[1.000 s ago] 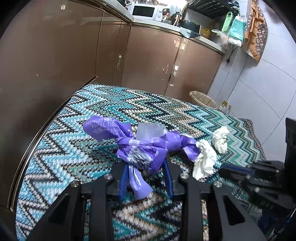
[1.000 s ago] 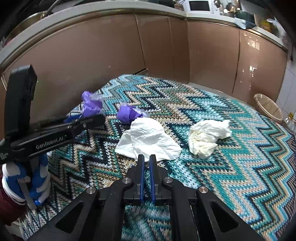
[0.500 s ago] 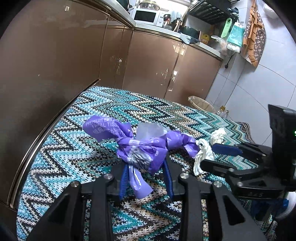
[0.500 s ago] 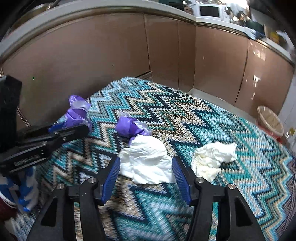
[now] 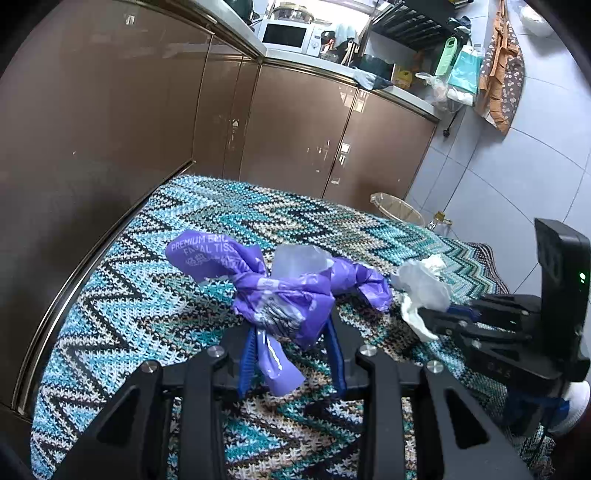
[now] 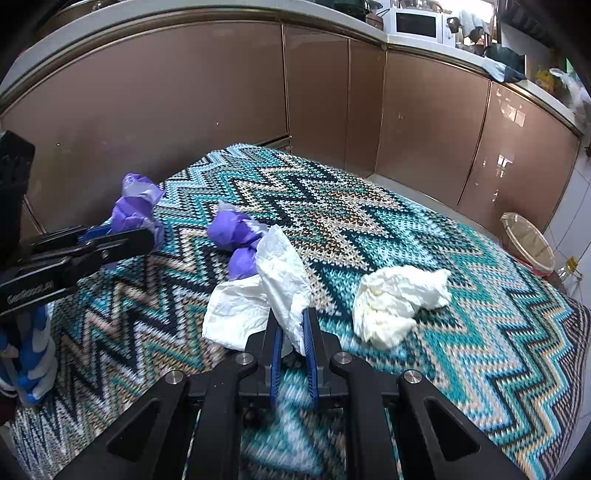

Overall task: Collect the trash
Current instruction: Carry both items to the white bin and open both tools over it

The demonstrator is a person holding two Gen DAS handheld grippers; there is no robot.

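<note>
My left gripper [image 5: 291,354] clamped on purple wrapper [image 5: 280,295], my right gripper [image 6: 293,332] pinching white tissue [image 6: 273,295], crumpled tissue [image 6: 399,302] just right of it, zigzag mat [image 6: 461,350] beneath

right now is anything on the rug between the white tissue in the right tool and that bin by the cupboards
Mostly open rug. The right tool is shut on the white tissue; the only thing near the line to the bin is the crumpled cream tissue, low on the rug, so a lifted carry should clear it.

purple wrappers: 1 [image 5: 284,295] | white tissues: 2 [image 6: 273,295] [image 6: 399,299] | bins: 1 [image 6: 528,240] | microwaves: 1 [image 6: 417,24]
</note>
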